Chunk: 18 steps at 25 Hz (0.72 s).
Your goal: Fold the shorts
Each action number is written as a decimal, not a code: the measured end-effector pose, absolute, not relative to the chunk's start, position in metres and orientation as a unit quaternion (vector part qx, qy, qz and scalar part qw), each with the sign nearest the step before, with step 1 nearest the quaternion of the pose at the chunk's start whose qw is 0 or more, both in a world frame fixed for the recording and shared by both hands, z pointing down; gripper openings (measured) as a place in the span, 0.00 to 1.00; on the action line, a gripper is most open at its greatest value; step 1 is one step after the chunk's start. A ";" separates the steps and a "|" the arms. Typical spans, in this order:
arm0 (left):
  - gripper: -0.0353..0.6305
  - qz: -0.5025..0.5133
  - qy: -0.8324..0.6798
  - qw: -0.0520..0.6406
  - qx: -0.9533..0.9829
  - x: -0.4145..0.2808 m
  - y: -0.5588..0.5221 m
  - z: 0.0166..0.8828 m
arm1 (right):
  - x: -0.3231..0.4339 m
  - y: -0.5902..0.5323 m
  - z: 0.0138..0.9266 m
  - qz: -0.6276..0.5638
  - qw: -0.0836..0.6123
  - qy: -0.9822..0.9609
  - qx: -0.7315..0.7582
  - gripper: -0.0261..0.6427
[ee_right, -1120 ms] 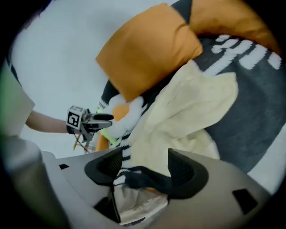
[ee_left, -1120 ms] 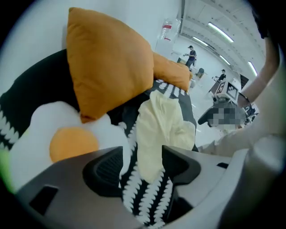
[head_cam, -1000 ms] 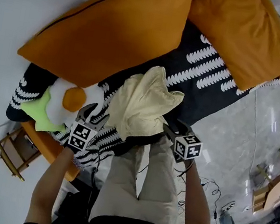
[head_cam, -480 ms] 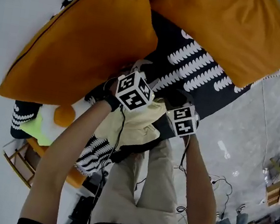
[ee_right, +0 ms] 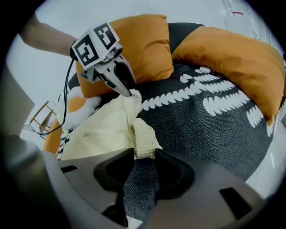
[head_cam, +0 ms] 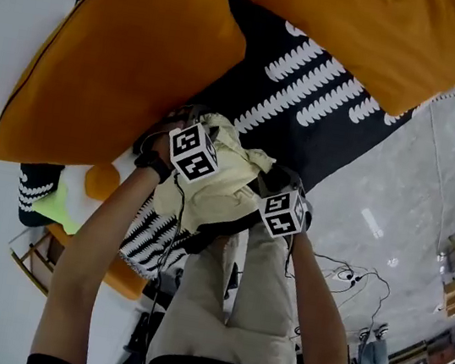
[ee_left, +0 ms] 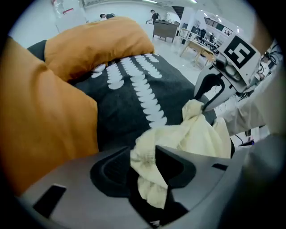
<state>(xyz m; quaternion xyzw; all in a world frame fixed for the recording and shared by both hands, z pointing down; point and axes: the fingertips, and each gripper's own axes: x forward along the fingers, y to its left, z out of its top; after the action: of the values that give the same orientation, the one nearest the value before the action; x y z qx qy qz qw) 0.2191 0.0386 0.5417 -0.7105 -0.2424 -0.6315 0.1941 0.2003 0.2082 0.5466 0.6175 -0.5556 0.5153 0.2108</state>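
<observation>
The pale yellow shorts [head_cam: 219, 180] lie bunched on the black bedcover [head_cam: 311, 87] near its front edge. My left gripper [ee_left: 144, 154] points straight down, and its jaws have just been closing on a fold of the shorts [ee_left: 196, 134], which is pinched between them. Its marker cube [head_cam: 192, 151] sits over the cloth's left side. My right gripper [ee_right: 143, 154] has also been closing and pinches a hem corner of the shorts [ee_right: 107, 127]. Its cube [head_cam: 282, 213] is at the cloth's right. Each gripper view shows the other gripper's tip biting the fabric.
Two big orange pillows [head_cam: 120, 48] [head_cam: 363, 27] lie on the cover behind the shorts. A white, orange and green plush toy [head_cam: 81, 188] sits to the left, with a wooden stool [head_cam: 36, 254] below it. Cables [head_cam: 349, 278] trail on the floor at the right.
My left gripper swung from beside the plush toy to the right, onto the shorts, and took hold. The right gripper came down onto the hem. The spread cloth is now bunched.
</observation>
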 end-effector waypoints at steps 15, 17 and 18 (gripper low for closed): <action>0.17 -0.651 -0.163 0.111 -0.733 0.141 0.026 0.541 | 0.248 0.149 0.499 0.385 0.272 -0.542 0.695 0.27; 0.15 -0.647 -0.158 0.113 -0.737 0.137 0.024 0.534 | 0.243 0.135 0.512 0.390 0.311 -0.570 0.653 0.27; 0.12 -0.648 -0.156 0.111 -0.738 0.133 0.022 0.531 | 0.238 0.134 0.523 0.401 0.338 -0.581 0.622 0.28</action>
<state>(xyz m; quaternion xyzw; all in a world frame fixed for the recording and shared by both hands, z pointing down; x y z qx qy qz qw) 0.1326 0.0225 0.5306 -0.7375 -0.1557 -0.6477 0.1108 0.2379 0.1345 0.5231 0.6224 -0.5810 0.4014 0.3375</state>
